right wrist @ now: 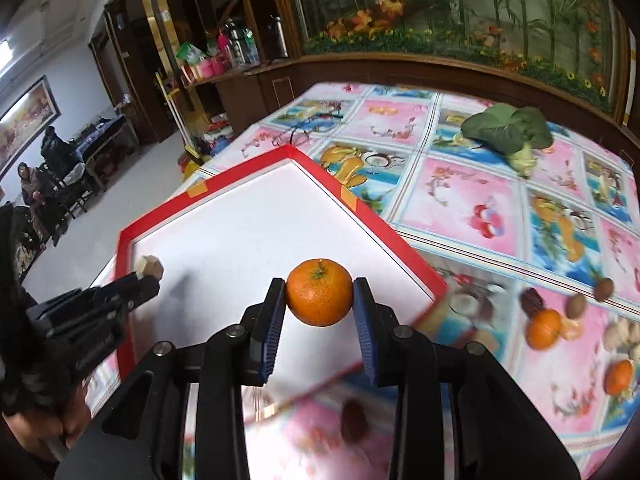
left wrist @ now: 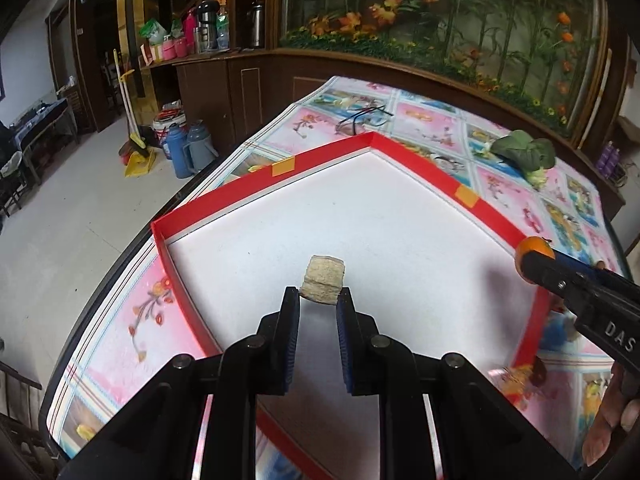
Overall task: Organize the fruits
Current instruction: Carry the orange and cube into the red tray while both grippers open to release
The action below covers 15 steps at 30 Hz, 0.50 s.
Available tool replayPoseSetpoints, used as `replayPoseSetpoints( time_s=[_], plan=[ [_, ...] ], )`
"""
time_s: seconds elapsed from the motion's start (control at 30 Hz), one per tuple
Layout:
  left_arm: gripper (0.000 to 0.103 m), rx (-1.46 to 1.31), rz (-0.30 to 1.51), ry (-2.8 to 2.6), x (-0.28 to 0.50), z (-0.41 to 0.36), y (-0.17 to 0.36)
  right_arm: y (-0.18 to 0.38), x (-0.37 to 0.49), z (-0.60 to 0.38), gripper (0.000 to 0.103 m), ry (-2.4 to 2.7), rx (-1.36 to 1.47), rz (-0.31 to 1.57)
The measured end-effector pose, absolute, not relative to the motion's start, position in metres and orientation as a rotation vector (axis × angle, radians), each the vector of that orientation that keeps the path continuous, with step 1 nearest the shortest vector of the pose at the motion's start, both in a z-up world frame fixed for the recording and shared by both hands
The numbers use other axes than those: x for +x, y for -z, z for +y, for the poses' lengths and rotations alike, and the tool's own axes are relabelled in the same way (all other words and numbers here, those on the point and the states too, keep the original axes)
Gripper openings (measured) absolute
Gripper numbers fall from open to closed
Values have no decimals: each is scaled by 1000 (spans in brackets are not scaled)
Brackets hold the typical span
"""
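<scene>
orange stem-up in right gripper, beige chunk in left gripper, above red tray

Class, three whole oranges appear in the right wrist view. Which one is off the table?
The orange clamped between the right tongs, held above the red-rimmed tray. The other two oranges lie loose on the tablecloth at the right.

Bright daylight; fisheye warp; blurred edges
</scene>
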<state>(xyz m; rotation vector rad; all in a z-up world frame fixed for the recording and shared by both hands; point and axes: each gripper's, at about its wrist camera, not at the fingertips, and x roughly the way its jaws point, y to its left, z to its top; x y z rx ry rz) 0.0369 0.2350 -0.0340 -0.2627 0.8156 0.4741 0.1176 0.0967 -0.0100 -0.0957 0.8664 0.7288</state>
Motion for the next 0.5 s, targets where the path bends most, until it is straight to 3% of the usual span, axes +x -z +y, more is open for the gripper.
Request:
replayPoseSetpoints(
  time_s=[0.5],
  plan=[
    [17,-230,874,-547,41,247,54,43,138,136,36,-706,-135,952]
  ],
)
